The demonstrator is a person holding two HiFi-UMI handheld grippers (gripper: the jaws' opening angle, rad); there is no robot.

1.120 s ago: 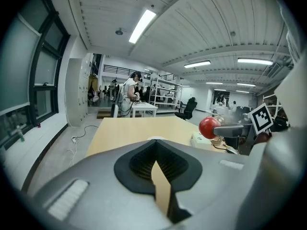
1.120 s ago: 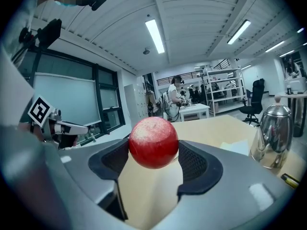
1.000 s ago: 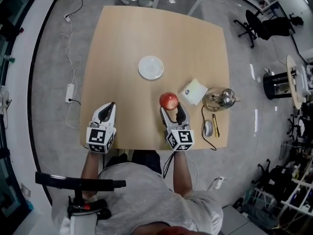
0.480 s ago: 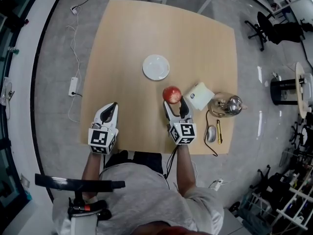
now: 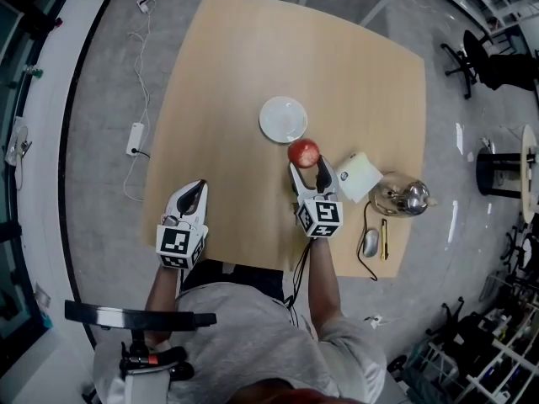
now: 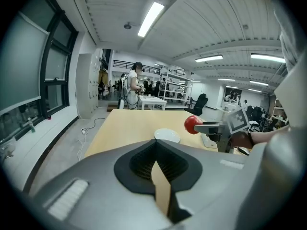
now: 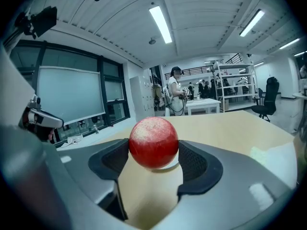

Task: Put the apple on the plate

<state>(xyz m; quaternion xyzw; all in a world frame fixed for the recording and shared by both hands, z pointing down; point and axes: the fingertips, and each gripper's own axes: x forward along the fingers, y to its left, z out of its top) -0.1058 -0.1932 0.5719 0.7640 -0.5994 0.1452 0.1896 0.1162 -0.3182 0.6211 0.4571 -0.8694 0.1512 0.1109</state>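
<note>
Over the wooden counter (image 5: 227, 99) in the head view, clamping one red apple (image 5: 304, 152) in the right tool (image 5: 308, 167), holding it just beside the near rim of the single white plate (image 5: 283, 119). Holding the left tool (image 5: 196, 188) near the counter's front edge, well apart from the plate. Carrying one black-and-white marker cube (image 5: 320, 215) per tool, two in all. Lying at the right: one white box (image 5: 360, 177), one metal kettle (image 5: 402, 197), one mouse (image 5: 370, 242), one yellow pen (image 5: 384, 238).

In the left gripper view, sitting fully closed at the tips, gripping nothing.

In the right gripper view, pressing both dark pads (image 7: 192, 161) against the apple's sides, holding it clear of the counter, showing a sliver of plate beneath.
</note>
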